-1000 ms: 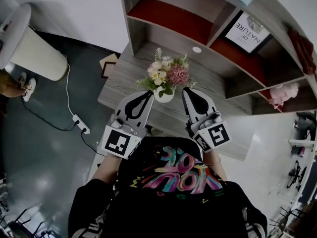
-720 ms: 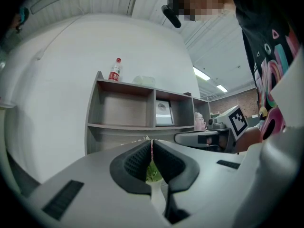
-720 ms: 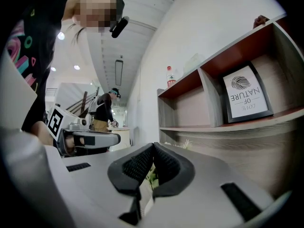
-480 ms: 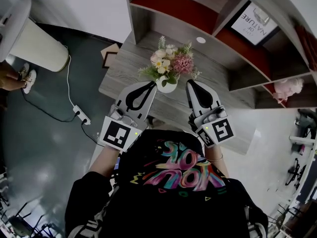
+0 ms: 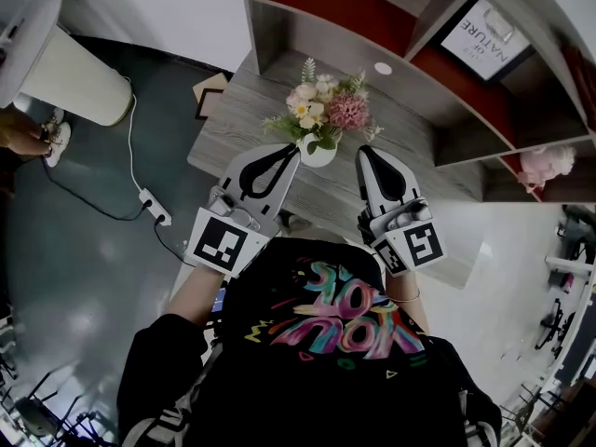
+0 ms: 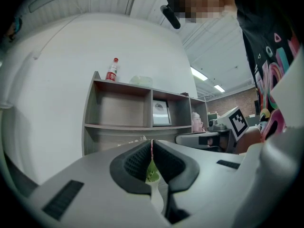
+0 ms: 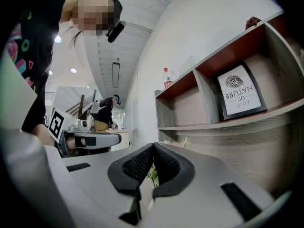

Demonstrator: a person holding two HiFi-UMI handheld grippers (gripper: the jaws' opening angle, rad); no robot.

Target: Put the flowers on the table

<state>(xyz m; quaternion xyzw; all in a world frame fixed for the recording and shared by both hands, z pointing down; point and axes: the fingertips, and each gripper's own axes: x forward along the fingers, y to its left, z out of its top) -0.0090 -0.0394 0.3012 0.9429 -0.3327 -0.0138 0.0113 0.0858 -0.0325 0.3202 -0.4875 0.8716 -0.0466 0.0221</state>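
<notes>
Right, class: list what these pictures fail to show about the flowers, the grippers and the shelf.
- Left gripper view: the shut left gripper hides nearly all of the vase.
- Right gripper view: the shut right gripper hides most of the flowers.
- Head view: whether either gripper touches the vase cannot be told.
- Left gripper view: bottle label too small to read.

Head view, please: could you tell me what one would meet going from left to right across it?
White cylinder on the floor → power strip → left gripper → flowers → right gripper → framed print → pink object on the shelf.
</notes>
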